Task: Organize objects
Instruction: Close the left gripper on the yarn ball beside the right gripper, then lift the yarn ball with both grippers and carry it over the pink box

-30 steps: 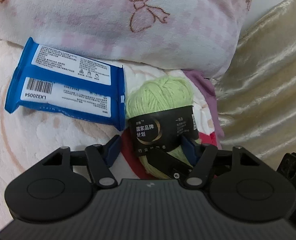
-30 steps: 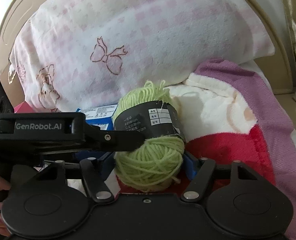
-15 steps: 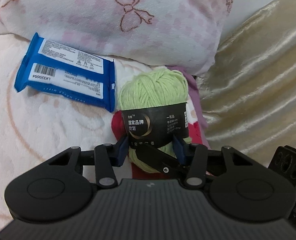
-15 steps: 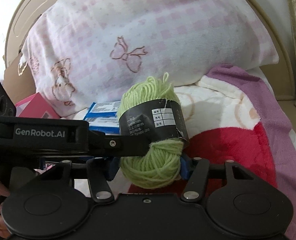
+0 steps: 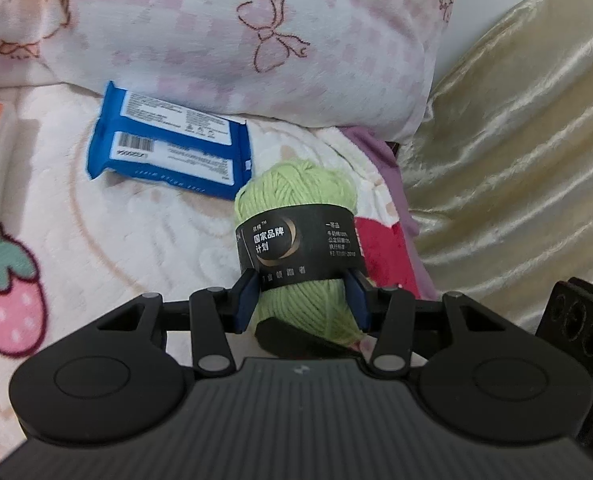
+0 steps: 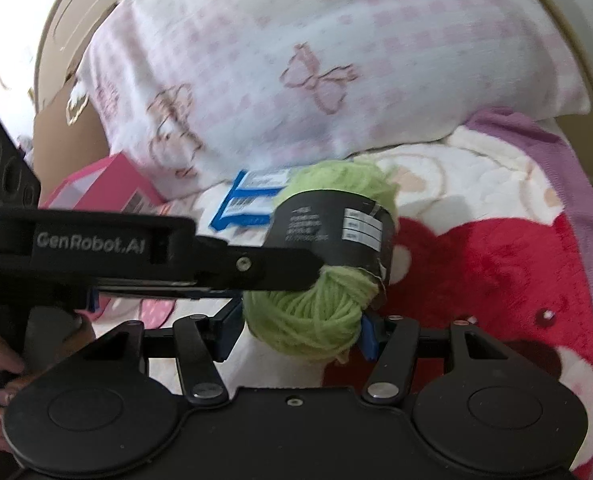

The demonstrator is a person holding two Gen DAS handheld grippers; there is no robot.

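The green yarn ball [image 5: 296, 240] is clamped in both tongs at once. The left tongs [image 5: 302, 300] press their blue pads [image 5: 245, 300] on its near end, just under the black paper band [image 5: 296, 246] that wraps its middle. The right tongs [image 6: 296, 330] grip the same near end from the other side, with the left tool's black finger lying across the skein in the right wrist view. The skein is held off the bed blanket [image 5: 116, 240]. Its long axis runs straight out from the left tongs, far end pointing away toward the pillow [image 5: 256, 32]; in the right wrist view it tilts up and a little to the right.

Beyond the left tongs and to their left, a blue wipes pack [image 5: 168, 148] lies flat on the blanket, barcode side up, its corner close to the far end of the yarn. Behind it the pink-checked pillow closes off the far side. To the right of the left tongs hangs a golden satin cloth [image 5: 516, 160]. Left of the right tongs sits a pink box [image 6: 104, 192] against the pillow. A person's fingers [image 6: 0, 360] wrap the left tool's handle.
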